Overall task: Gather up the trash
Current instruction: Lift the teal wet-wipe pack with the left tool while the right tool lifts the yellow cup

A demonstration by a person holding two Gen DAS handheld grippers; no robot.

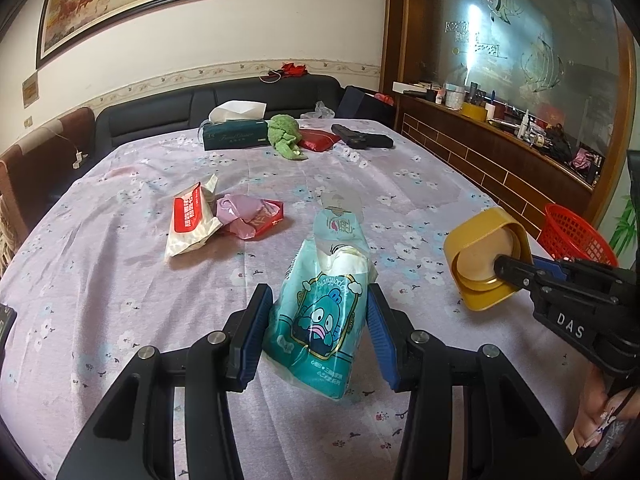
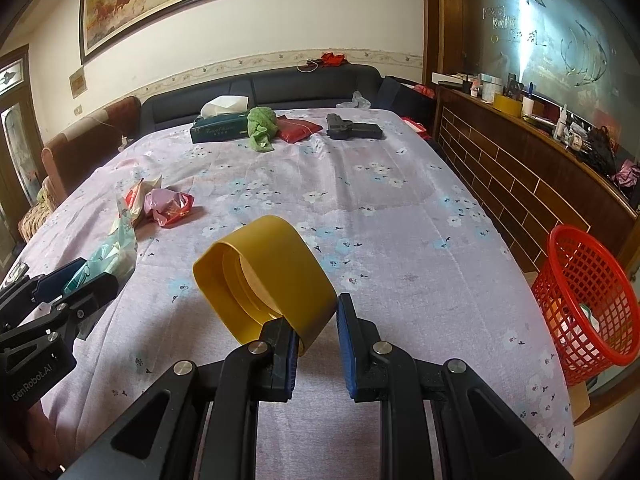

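Observation:
My left gripper is shut on a teal tissue pack with a cartoon fish, held just above the flowered tablecloth. My right gripper is shut on the rim of a yellow lid and holds it above the table; it shows in the left wrist view too. A red-and-white wrapper and a pink and red wrapper lie at the table's left middle. A red mesh basket stands off the table's right edge with some trash inside.
At the far end lie a green tissue box, a green cloth, a red pouch and a black toy gun. A dark sofa runs behind the table. A wooden cabinet lines the right.

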